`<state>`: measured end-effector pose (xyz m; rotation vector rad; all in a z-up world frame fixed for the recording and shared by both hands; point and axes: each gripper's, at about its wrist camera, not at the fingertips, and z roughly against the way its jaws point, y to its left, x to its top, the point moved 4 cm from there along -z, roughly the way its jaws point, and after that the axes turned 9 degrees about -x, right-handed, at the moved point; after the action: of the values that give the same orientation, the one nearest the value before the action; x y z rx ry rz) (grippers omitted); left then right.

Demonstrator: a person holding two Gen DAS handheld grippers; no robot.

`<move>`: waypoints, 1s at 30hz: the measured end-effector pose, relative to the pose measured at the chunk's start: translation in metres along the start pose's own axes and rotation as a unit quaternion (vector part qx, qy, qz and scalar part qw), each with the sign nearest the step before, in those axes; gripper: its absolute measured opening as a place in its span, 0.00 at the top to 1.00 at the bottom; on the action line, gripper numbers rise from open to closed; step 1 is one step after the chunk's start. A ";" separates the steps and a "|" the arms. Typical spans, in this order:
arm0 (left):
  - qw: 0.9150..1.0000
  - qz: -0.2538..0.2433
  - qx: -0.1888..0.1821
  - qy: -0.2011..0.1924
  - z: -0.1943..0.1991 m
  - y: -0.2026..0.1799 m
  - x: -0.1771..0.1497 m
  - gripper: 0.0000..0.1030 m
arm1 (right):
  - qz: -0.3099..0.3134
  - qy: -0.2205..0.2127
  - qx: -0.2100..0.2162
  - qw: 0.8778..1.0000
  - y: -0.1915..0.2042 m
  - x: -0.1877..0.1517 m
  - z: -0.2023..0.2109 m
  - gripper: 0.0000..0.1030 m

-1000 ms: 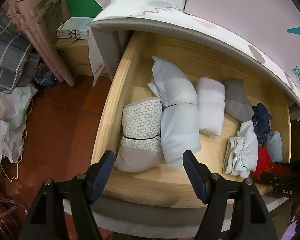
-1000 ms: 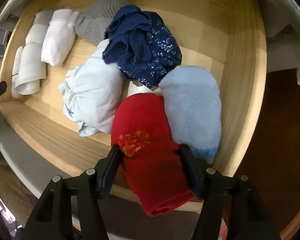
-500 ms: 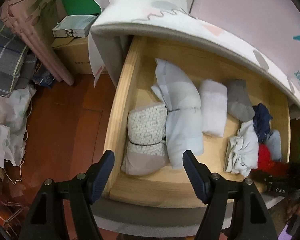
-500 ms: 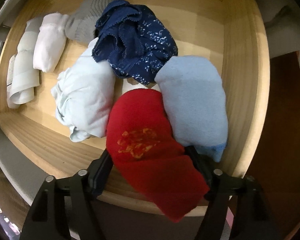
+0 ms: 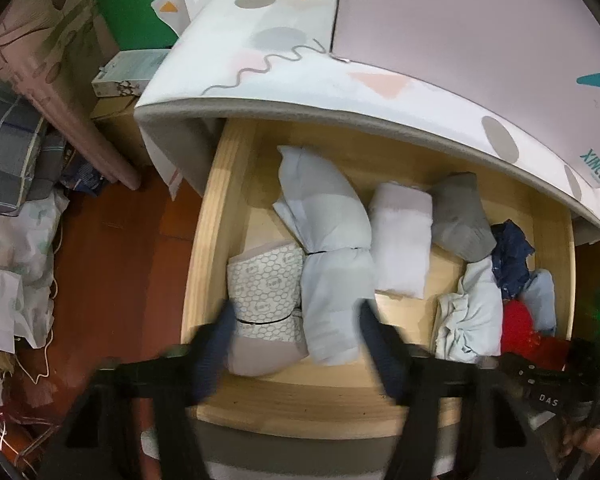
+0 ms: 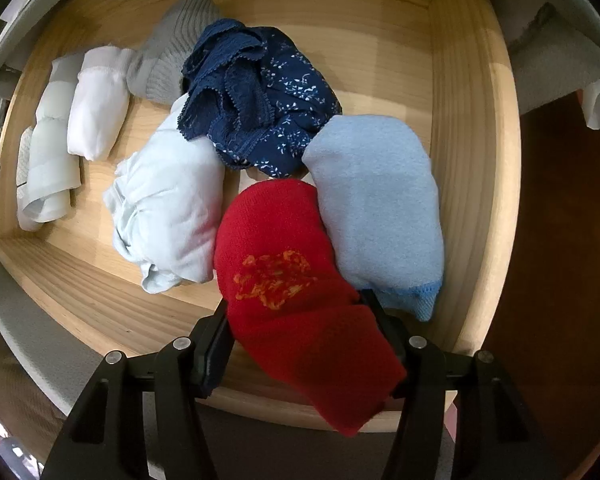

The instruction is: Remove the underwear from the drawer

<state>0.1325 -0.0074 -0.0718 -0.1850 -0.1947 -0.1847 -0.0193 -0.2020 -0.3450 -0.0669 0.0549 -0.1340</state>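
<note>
right gripper (image 6: pixel 296 320) lower, closing around red sock (image 6: pixel 296 276)

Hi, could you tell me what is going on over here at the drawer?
A person with a handheld gripper in each hand is taking underwear out of an open wooden drawer of folded garments. The right gripper points down at the drawer's right end, its jaws closing around the red piece, which drapes over the front edge. The left gripper hovers above the left end, jaws closing with nothing between them, over the patterned white roll and the pale blue roll.
</note>
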 end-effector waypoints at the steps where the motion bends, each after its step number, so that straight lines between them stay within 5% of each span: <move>1: 1.000 0.006 -0.002 0.006 -0.002 0.002 -0.001 0.67 | 0.000 0.000 0.001 1.000 -0.003 0.007 0.000 0.46; 16: 0.998 0.052 0.017 0.041 -0.041 0.028 -0.004 0.67 | -0.008 -0.002 0.015 1.000 0.007 0.039 -0.072 0.45; 30: 0.999 0.013 0.015 0.033 -0.056 0.010 0.005 0.58 | -0.011 -0.002 0.014 1.000 0.034 0.068 -0.117 0.44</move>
<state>0.1493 -0.0100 -0.1261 -0.1522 -0.1288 -0.1613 0.0451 -0.1845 -0.4672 -0.0397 0.0490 -0.1556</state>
